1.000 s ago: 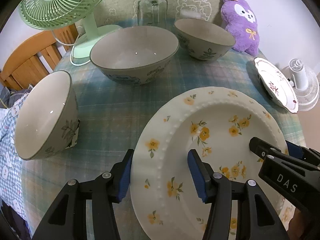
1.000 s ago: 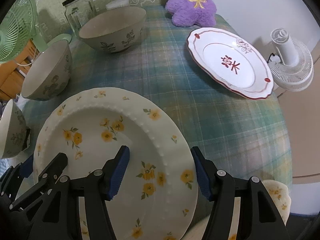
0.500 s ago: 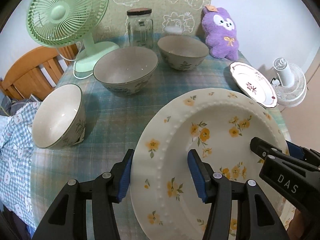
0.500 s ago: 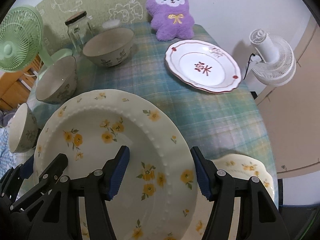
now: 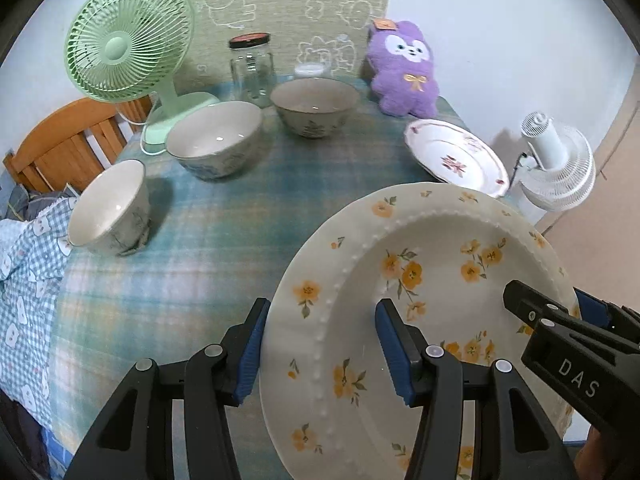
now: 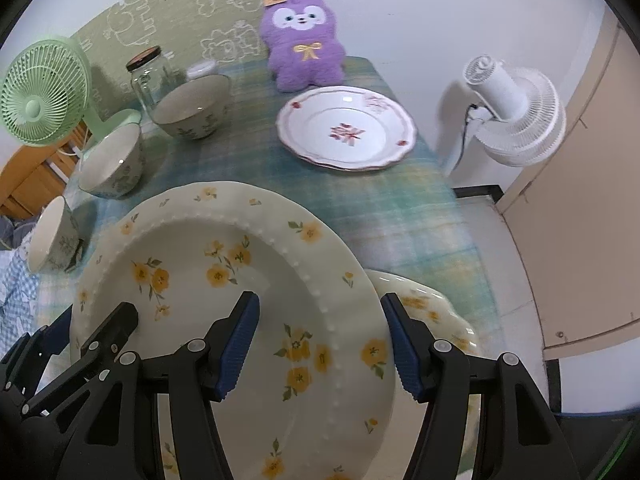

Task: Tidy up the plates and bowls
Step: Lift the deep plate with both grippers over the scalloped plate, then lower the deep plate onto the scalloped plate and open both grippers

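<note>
A large cream plate with yellow flowers is held up above the table between both grippers. My left gripper is shut on its left rim. My right gripper is shut on its right rim and shows at the right of the left wrist view. A second yellow-flower plate lies on the table under it. A white plate with red marks lies at the back right. Three bowls stand at the left: a small one, a middle one and a far one.
A green fan, a glass jar and a purple plush toy stand along the back of the checked tablecloth. A white fan stands off the table's right edge. A wooden chair is at the left.
Both grippers have lifted the flowered plate higher and back from the table; the bowls and red-marked plate look smaller, and the second flowered plate beneath is now uncovered.
</note>
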### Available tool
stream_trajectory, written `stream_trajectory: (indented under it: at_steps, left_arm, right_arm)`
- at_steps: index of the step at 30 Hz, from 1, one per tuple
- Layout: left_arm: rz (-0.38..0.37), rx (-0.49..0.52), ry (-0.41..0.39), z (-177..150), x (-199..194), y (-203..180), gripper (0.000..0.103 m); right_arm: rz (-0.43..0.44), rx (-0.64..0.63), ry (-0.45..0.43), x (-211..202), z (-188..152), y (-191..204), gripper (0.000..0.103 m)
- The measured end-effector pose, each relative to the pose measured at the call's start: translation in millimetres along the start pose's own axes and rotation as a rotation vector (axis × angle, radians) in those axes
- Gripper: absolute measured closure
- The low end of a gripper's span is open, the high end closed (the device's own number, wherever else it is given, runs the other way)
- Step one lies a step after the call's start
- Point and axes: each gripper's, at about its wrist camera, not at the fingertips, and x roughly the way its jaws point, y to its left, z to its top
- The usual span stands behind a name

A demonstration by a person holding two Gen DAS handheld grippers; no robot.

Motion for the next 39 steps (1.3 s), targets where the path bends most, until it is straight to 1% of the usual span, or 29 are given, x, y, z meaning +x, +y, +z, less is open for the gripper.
stream_trajectory:
  at_steps: [4,10,17,20,27,29,33,39]
  left_arm:
    - [-0.015,0.004,0.018,-14.1,2.4,-22.2,0.048]
    - [-0.022,0.01,0.057,-36.6,12.3,-50.2,0.048]
    - [-0.018,0.007,0.076,-53.2,21.5,-74.6,0.048]
    - [-0.01,0.004,0.08,-54.7,25.6,-80.8,0.048]
    - [0.041,0.028,0.049,-55.3,29.9,-97.3,0.047]
    - [0.046,0.031,0.051,-54.5,32.1,-100.9,0.047]
    - [0.056,0.003,0.06,-54.7,37.6,-106.0,0.047]
    - [0.073,0.017,0.058,-52.7,42.0,-111.8,0.045]
  right_arm:
    - [-0.016,0.015,0.007,-2.4,-11.0,-24.1,0.037]
    - [-0.038,0.027,0.041,3.7,-33.4,-58.7,0.037]
    - [-0.057,0.028,0.075,15.6,-51.3,-83.5,0.037]
    - [-0.062,0.03,0.086,21.2,-55.6,-90.9,0.037]
    - [-0.052,0.035,0.108,34.7,-56.1,-101.8,0.037]
    - [-0.051,0.041,0.113,38.0,-55.1,-105.0,0.037]
    - [-0.051,0.054,0.123,44.8,-52.6,-112.9,0.037]
    - [-0.032,0.069,0.136,51.4,-53.4,-121.0,0.037]
